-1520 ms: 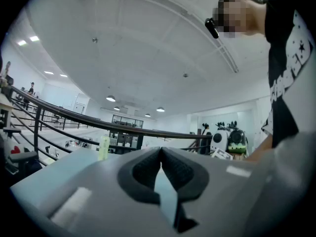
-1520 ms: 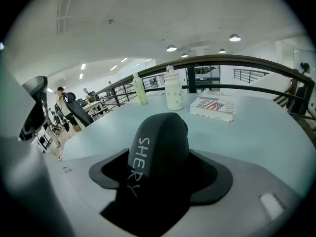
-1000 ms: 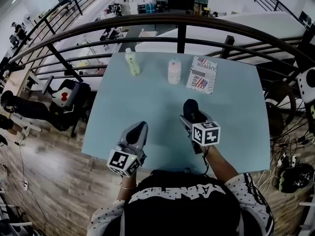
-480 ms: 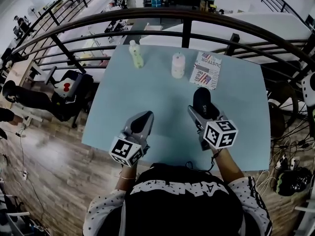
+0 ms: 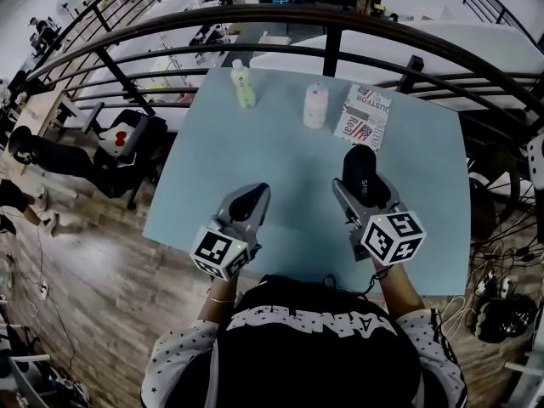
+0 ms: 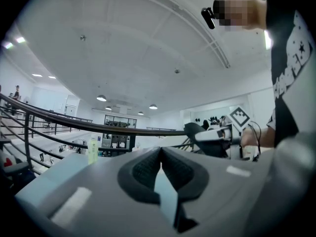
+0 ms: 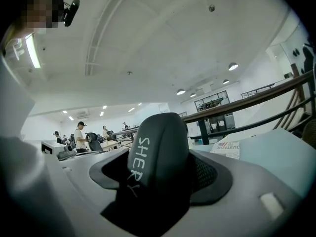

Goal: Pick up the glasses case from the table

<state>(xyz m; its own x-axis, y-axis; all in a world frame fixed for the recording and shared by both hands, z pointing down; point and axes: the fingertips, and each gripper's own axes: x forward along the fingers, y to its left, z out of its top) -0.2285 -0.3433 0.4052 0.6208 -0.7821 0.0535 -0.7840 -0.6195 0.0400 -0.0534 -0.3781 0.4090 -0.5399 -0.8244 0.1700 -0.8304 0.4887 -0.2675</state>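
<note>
The black glasses case with white lettering is clamped in my right gripper, lifted above the pale blue table on its right side. In the right gripper view the glasses case stands upright between the jaws and fills the middle. My left gripper hovers over the table's front left with its jaws closed together and nothing between them; the left gripper view shows the pads touching and the glasses case off to the right.
At the table's far edge stand a green bottle, a white bottle and a printed booklet. A dark metal railing runs behind the table. The person's body is at the near edge.
My right gripper has lifted the glasses case and drawn it slightly toward the near right. The left gripper has stayed roughly in place.
</note>
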